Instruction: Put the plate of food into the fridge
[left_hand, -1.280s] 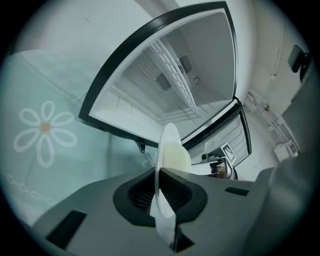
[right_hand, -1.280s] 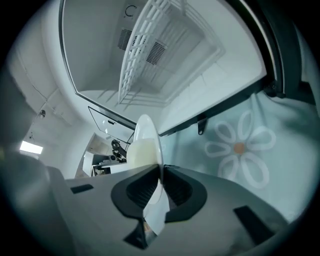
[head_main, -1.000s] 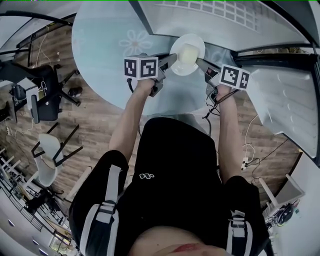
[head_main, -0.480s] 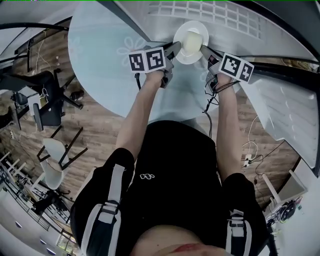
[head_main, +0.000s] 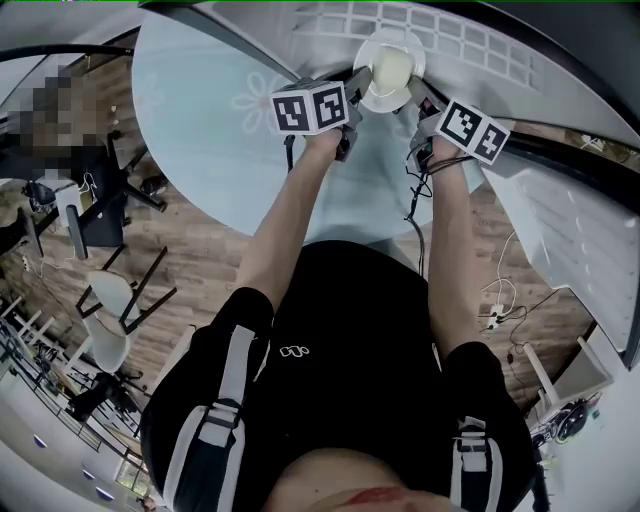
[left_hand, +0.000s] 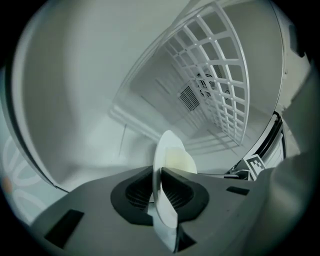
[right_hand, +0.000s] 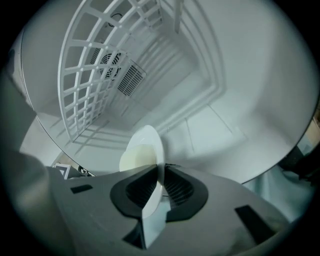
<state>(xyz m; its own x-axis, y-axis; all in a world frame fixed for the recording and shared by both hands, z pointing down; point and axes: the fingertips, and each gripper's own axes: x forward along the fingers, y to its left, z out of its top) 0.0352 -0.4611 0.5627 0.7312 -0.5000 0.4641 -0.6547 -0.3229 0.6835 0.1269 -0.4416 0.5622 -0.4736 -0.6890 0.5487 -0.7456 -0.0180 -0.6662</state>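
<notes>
A white plate (head_main: 388, 72) with pale yellow food (head_main: 391, 64) hangs inside the open fridge, below the white wire shelf (head_main: 455, 38). My left gripper (head_main: 357, 86) holds its left rim and my right gripper (head_main: 412, 92) its right rim. In the left gripper view the plate (left_hand: 169, 150) runs edge-on between the jaws. Those jaws have just been opening a little, but I see no gap at the rim. In the right gripper view the plate (right_hand: 145, 142) is clamped the same way, with the food (right_hand: 134, 160) to its left.
The fridge's back wall with a fan vent (left_hand: 190, 97) lies ahead, and the wire shelf (right_hand: 90, 70) hangs close above. The open fridge door (head_main: 570, 200) stands at the right. A round glass table (head_main: 210, 150) is behind at the left, with chairs (head_main: 100, 310) on the wooden floor.
Both grippers have carried the plate forward, up the head view, from the fridge's edge to deeper inside under the wire shelf. Both arms are stretched further out.
</notes>
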